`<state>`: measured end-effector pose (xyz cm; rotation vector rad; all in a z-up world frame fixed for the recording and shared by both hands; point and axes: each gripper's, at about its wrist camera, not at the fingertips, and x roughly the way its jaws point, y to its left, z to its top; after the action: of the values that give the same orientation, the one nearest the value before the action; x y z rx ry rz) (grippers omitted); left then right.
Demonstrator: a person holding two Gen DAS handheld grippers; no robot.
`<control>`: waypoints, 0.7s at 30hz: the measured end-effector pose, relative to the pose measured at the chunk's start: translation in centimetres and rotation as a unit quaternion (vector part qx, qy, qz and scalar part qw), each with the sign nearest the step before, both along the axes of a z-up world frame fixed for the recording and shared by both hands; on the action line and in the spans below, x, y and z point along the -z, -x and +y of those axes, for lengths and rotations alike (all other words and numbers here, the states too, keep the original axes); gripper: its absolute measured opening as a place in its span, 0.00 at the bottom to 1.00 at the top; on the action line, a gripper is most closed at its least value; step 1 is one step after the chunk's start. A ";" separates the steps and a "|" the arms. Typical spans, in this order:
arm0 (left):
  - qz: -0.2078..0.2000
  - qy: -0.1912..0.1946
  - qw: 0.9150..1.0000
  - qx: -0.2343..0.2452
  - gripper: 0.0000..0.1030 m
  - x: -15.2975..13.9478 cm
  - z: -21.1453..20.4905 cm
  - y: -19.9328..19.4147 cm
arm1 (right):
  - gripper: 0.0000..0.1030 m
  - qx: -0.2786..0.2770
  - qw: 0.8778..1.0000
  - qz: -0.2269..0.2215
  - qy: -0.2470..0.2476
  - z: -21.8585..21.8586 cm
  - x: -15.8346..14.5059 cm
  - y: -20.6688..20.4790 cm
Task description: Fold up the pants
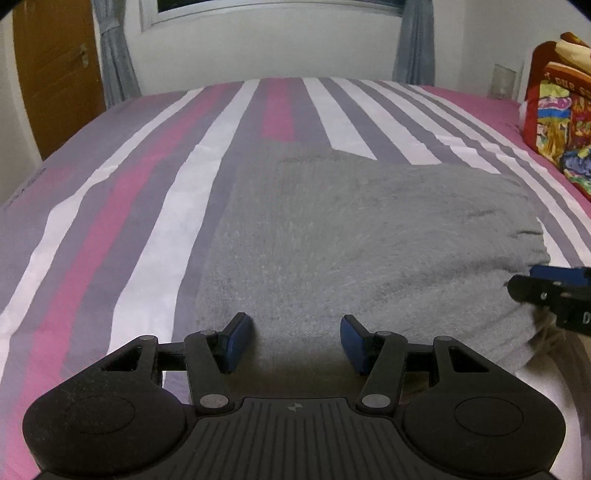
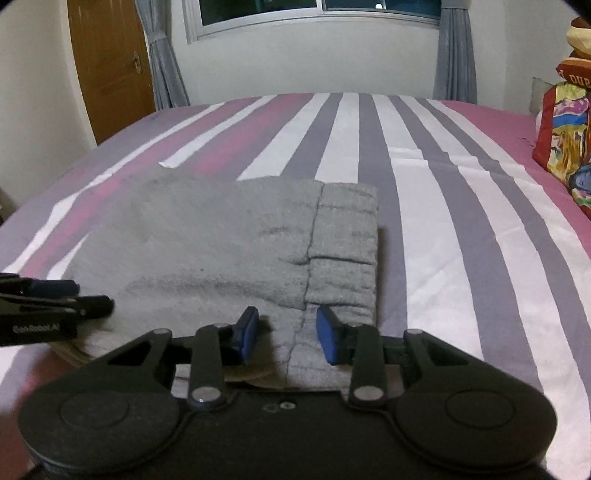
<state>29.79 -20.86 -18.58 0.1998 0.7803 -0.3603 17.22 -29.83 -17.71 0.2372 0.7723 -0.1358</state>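
Grey fleece pants (image 1: 351,236) lie folded in a thick rectangle on the striped bed; they also show in the right wrist view (image 2: 221,243), with the ribbed waistband (image 2: 343,240) at the right end. My left gripper (image 1: 297,341) is open and empty, its blue pads (image 1: 238,343) low over the near left edge of the pants. My right gripper (image 2: 288,336) is open and empty over the near edge, by the waistband seam. Each gripper shows in the other's view: the right one (image 1: 546,291) and the left one (image 2: 74,295).
The bed sheet (image 1: 110,229) has pink, white and grey stripes. A colourful red-edged pillow or bag (image 1: 557,118) sits at the bed's right edge. A wooden door (image 2: 110,66), grey curtains and a window (image 2: 317,11) stand behind the bed.
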 end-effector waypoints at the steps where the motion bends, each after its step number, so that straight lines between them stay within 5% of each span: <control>1: 0.000 0.001 1.000 -0.001 0.53 0.1 0.1 -0.1 | 0.34 0.001 1.000 0.000 0.001 0.0 0.2 -0.1; 6: 0.007 -0.007 1.000 -0.007 0.53 0.0 -0.3 0.1 | 0.34 0.011 1.000 0.004 -0.005 -0.1 0.7 0.0; 13: 0.052 -0.047 0.997 -0.022 0.54 -1.3 -1.7 -1.3 | 0.36 -0.003 0.997 0.065 0.041 1.1 -0.6 -1.7; 21: 0.077 -0.067 0.994 -0.045 0.69 -2.4 -1.7 -1.6 | 0.61 0.004 0.997 0.064 0.040 2.7 -3.2 -1.3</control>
<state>31.39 -22.59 -16.18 0.2630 0.9633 -0.2399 18.49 -27.12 -14.50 0.1563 0.8920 -0.1911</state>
